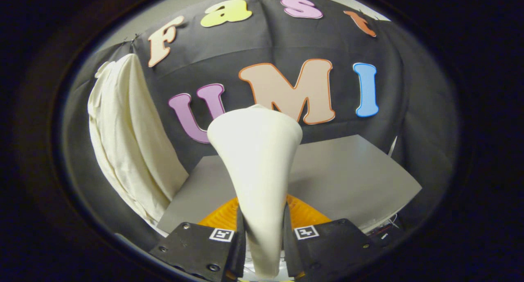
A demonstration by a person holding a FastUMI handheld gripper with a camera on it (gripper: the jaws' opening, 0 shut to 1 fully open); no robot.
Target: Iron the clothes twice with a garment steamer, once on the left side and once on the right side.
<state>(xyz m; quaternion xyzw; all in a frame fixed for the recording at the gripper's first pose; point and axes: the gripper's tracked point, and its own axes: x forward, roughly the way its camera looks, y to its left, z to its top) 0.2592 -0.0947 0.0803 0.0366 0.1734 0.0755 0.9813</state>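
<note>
we hold the gripper (264,237) clamped on the steamer (256,167) handle; the garment (131,138) hangs well apart, beside the table (348,171). a loose grip could let the steamer twist.

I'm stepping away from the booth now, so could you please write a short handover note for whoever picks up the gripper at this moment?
Gripper: jaws shut on the garment steamer, gripping its narrow handle, wide head pointing up and away.
Clothes: pale cloth hanging on the booth wall, left of the steamer and beyond it; steamer not touching it.
Below: grey table; orange stand just behind the fingers.
Done: steamer picked up.
Left: apparently both passes, left side and right side.
</note>
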